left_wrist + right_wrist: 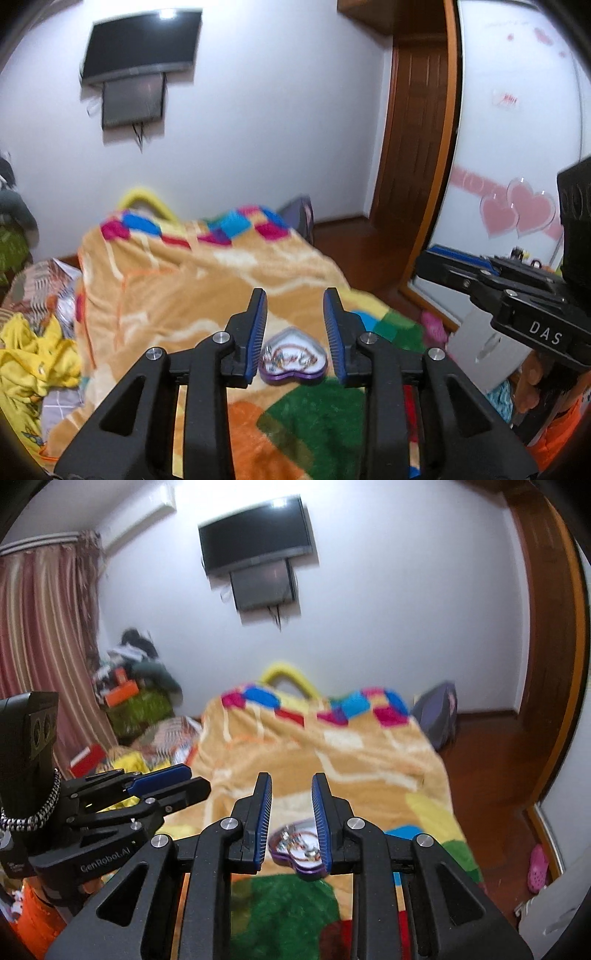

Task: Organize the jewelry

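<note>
Looking along the left gripper (294, 314), its blue-padded fingers stand spread apart with nothing between them, hovering above the bed. Beyond and below the tips, a heart-shaped purple jewelry box (292, 357) rests on the patchwork blanket (177, 288), near the front edge of the bed. Its lid seems clear or absent, and a tangle of chains and small pieces shows inside; which pieces they are is too blurred to tell. At the far right the right gripper (480, 273) enters side-on, partly cut off by the frame. A wall television (142, 44) hangs on the far wall.

From the right wrist, the right gripper's own fingers are also parted and empty, a little narrower than the left pair. The jewelry box sits low between them, its right lobe hidden behind the right pad, so its full outline cannot be seen. The left gripper appears at the left, seen edge-on.

Judging from this, the soft blanket is the main risk: pressing down on one side of the box could tip it and spill the contents into the pile. A pinch on the smooth curved rim might slip. Fine chains may snag or drag others out if grabbed blindly.
</note>
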`<state>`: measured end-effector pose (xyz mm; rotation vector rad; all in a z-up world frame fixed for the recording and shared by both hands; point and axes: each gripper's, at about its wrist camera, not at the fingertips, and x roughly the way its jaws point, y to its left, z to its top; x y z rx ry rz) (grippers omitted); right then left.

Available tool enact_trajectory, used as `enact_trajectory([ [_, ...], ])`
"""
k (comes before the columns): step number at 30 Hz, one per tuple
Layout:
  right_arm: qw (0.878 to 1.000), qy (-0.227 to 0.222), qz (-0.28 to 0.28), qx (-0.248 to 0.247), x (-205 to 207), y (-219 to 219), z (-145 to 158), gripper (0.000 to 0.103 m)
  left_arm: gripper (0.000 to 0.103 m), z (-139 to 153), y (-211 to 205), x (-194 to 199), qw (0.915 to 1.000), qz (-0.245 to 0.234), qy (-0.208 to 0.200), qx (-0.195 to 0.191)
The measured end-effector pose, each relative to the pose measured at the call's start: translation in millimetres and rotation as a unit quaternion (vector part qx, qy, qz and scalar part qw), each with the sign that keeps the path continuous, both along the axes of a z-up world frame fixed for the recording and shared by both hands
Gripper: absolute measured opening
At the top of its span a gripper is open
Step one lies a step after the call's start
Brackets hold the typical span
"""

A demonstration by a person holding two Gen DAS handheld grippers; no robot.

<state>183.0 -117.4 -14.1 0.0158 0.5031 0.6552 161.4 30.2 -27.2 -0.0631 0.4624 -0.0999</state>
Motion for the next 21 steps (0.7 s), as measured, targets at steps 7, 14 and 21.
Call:
enact_trajectory([
  [7, 0.996, -0.083, -0.025, 0.028, -49, -13, 33, 0.021, 0.049, 39, -11, -60, 0.9943, 0.028, -0.101, 0.017],
  [14, 0.986, -0.146, -0.065, 0.038, -78, -14, 43, 0.057, 0.089, 46, -17, -94, 0.9859, 0.064, -0.153, 0.028],
  [21, 0.981, -0.164, -0.095, 0.031, -94, -11, 41, 0.084, 0.095, 42, -19, -106, 0.9840, 0.082, -0.156, 0.027],
])
